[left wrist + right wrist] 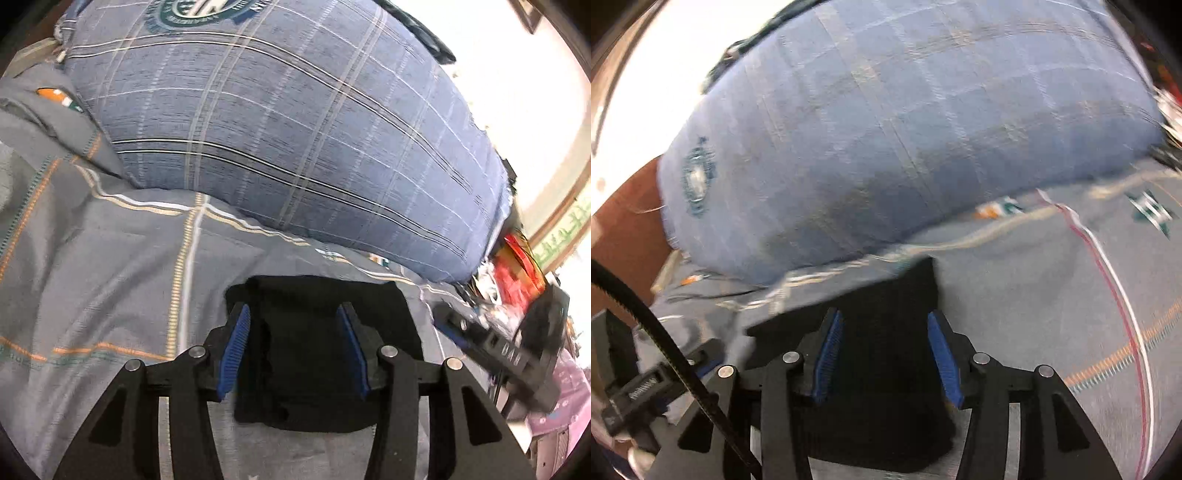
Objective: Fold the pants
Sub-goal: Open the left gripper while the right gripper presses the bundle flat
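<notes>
Both claws, left claw (293,354) and right claw (886,356), I read as parted, releasing black pants (314,332); snagged fabric could undo my fold.

Daylight everywhere, pretty bright. The wall (491,122) in the left wrist view is blown out to pure white, same deal top left in the right wrist one. Left view is fairly sharp on the pillow (288,122), but its right edge smears badly. Right view is motion-blurred all over, pillow stripes gone mushy. Heavy fisheye bending, dark corners. The black pants (314,354) show almost no detail.
</notes>
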The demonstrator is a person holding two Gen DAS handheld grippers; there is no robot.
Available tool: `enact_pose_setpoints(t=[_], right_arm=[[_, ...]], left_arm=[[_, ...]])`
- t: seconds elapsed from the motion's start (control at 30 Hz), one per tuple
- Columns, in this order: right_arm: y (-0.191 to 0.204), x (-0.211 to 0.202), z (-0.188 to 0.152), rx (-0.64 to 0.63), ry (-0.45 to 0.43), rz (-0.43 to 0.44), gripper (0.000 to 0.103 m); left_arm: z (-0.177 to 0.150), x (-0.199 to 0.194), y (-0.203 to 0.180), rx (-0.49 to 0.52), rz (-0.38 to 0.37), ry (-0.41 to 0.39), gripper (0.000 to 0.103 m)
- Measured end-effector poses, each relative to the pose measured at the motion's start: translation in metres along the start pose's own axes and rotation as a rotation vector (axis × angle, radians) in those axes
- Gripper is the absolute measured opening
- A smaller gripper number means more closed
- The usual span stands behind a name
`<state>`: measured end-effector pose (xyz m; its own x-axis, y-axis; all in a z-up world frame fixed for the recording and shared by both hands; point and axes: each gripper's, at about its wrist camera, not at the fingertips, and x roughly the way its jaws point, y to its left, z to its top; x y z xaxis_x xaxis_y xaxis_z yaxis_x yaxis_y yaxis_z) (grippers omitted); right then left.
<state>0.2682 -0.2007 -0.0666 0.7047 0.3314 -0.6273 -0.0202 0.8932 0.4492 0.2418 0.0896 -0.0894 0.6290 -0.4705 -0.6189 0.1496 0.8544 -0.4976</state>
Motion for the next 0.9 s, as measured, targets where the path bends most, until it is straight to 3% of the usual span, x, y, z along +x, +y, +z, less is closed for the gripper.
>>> enact_pose_setpoints(t=[0.13,0.23,0.33,0.43,0.5,0.6,0.67,0.7,0.83,0.9], right_arm=[[0.015,0.035,0.017,0.031,0.127,0.143,0.054],[0.012,0.070,0.022,0.051,0.180,0.115,0.054],[-0.006,0.096,0.023,0.122,0.206,0.086,0.054],[-0.014,0.102,0.024,0.165,0.211,0.051,0.053],[0.002,0.092,0.028,0.133,0.199,0.058,0.055],[0.033,0.083,0.030,0.075,0.220,0.174,0.055],[0.052,0.087,0.029,0.074,0.268,0.277,0.055],[0.060,0.092,0.028,0.090,0.302,0.335,0.055],[0.084,0.133,0.014,0.182,0.477,0.493,0.055],[0.086,0.151,0.006,0.202,0.525,0.484,0.055]], left_arm=[[-0.013,0.026,-0.006,0.004,-0.002,0.071,0.047],[-0.019,0.036,-0.006,0.019,0.031,0.090,0.047],[-0.021,0.038,-0.005,0.020,0.009,0.106,0.048],[-0.023,0.040,-0.005,0.027,0.011,0.123,0.049],[-0.020,0.039,-0.002,0.014,-0.002,0.137,0.049],[-0.015,0.036,0.002,0.017,0.023,0.171,0.049],[-0.017,0.038,0.002,0.075,0.121,0.222,0.051],[-0.018,0.040,0.005,0.073,0.126,0.245,0.054],[-0.021,0.044,0.034,-0.073,0.028,0.312,0.057],[-0.022,0.044,0.041,-0.112,0.003,0.319,0.057]])
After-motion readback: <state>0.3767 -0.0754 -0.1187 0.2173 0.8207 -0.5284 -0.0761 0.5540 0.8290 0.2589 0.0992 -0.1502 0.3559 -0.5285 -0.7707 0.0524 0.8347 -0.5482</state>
